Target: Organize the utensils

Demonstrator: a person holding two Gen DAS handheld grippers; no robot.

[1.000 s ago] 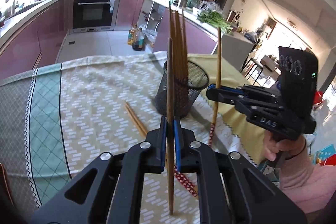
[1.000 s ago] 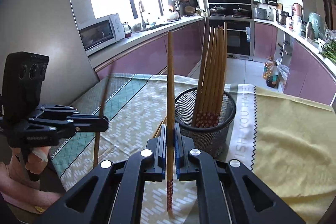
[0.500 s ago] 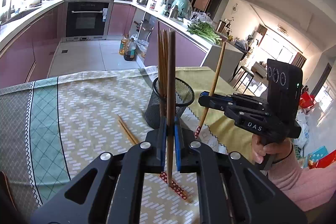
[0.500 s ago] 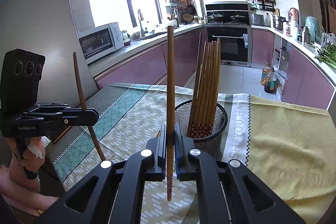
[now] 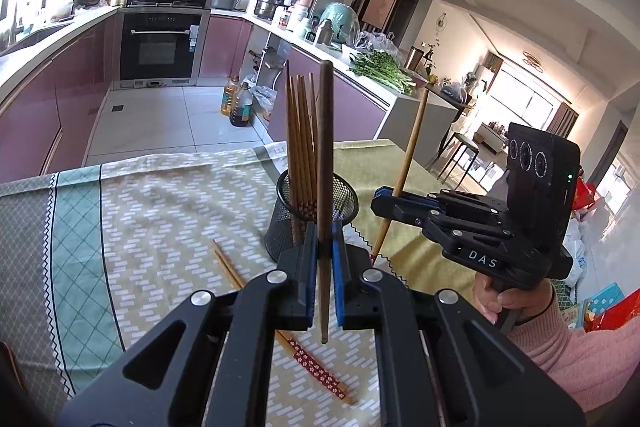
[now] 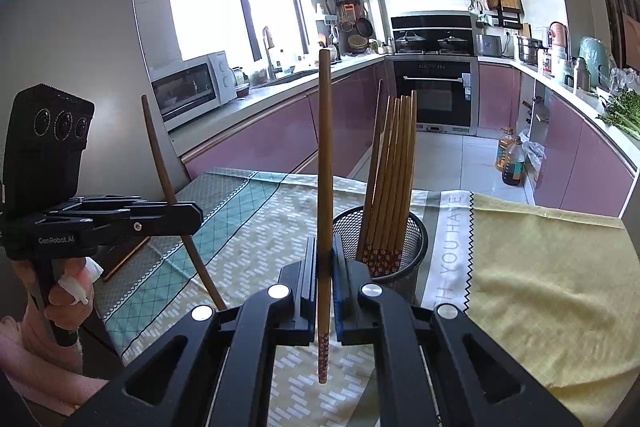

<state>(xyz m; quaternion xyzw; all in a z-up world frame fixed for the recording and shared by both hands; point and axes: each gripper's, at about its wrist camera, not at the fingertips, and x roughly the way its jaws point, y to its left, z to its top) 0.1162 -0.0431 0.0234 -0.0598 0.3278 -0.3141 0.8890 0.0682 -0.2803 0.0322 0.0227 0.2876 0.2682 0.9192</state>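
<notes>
My left gripper (image 5: 325, 243) is shut on a dark brown chopstick (image 5: 325, 155), held upright with its lower tip off the tablecloth. Just beyond it stands a black mesh holder (image 5: 280, 235) with several chopsticks (image 5: 300, 131) upright inside. My right gripper (image 6: 325, 255) is shut on a lighter chopstick (image 6: 325, 167) with a red patterned lower end, also upright, close in front of the mesh holder (image 6: 416, 247). In the left wrist view the right gripper (image 5: 384, 201) holds its chopstick leaning, right of the holder. A loose pair of chopsticks (image 5: 312, 367) lies on the cloth.
A patterned green and beige tablecloth (image 5: 160, 227) covers the table, with a yellow cloth (image 6: 540, 267) on its right part. A hand with a pink sleeve (image 5: 560, 339) grips the right handle. Oil bottles (image 5: 240, 107) stand on the kitchen floor beyond the table's far edge.
The left gripper has risen with its chopstick, whose tip now hangs above the cloth. The right gripper's chopstick now leans instead of standing straight, its tip lifted from the table.
</notes>
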